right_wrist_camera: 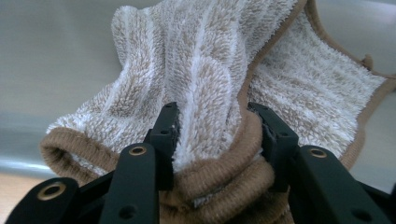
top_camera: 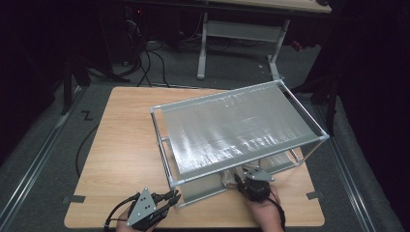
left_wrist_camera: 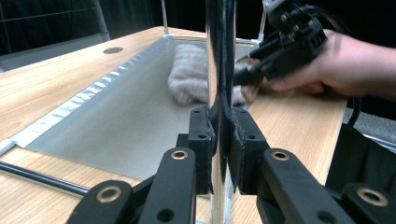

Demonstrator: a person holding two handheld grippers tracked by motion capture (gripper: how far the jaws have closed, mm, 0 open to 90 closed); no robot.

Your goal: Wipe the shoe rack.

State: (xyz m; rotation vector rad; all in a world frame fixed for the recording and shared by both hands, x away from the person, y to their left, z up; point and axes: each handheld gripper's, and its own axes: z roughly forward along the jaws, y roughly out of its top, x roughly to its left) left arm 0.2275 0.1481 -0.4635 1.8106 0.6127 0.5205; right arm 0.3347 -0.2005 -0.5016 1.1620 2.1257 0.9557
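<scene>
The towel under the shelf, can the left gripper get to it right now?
Probably not. The left gripper is shut on the rack's corner post, and the towel lies farther along under the shelf, already between the right gripper's jaws.

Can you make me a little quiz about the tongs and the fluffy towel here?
1. True or false: the left tongs are clamped on a shiny post of the rack.
2. What soft thing sits between the right tongs?
A. a sponge
B. a towel
C. a sock
3. On which level of the rack does the towel lie: the top shelf or the bottom one?

Key
1. True.
2. B, a beige and white towel bunched between the tongs.
3. The bottom one, under the top shelf, on the silver sheet.
</scene>
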